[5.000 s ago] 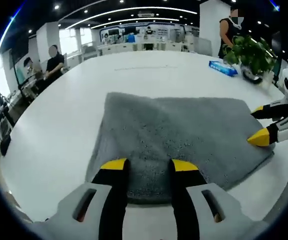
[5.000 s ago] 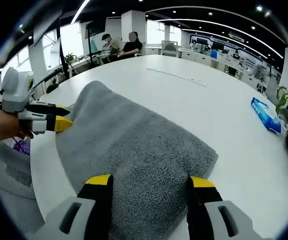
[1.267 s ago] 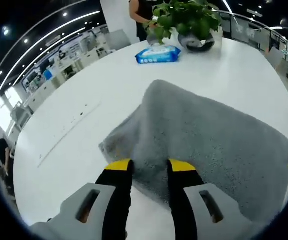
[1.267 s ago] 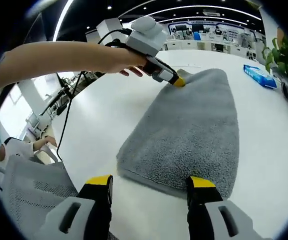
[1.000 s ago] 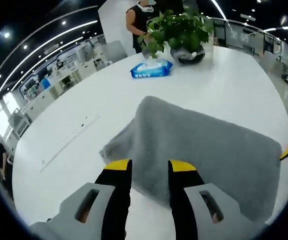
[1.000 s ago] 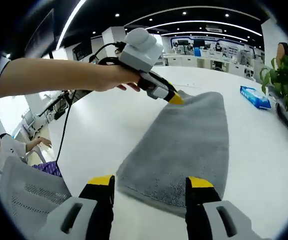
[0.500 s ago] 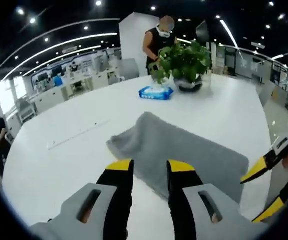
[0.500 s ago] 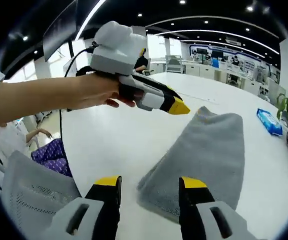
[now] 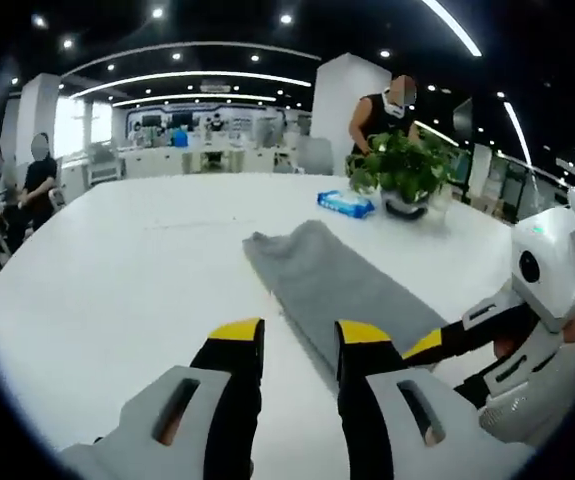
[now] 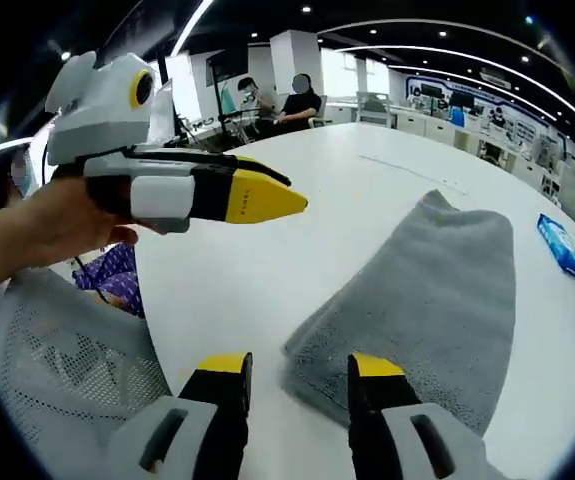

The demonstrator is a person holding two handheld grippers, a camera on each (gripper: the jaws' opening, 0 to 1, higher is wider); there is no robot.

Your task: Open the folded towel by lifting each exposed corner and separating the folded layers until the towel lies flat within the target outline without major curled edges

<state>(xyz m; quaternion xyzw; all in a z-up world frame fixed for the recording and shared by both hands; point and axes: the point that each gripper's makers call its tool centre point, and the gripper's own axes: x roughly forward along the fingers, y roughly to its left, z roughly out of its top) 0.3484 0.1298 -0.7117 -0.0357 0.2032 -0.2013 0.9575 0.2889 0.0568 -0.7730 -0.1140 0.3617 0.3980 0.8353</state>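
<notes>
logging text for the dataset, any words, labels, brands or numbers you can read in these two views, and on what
No text is legible in either view.
Blue packet on the white table, beside the potted plant: printing too small and blurred to read.
Far wall panels of the office: bright blue and white displays, nothing readable.
Grey towel, left gripper and right gripper: no label or marking visible.

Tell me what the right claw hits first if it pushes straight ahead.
Most likely the near edge of the gray towel, which lies just beyond the right claw on the white table; depth is hard to judge.
</notes>
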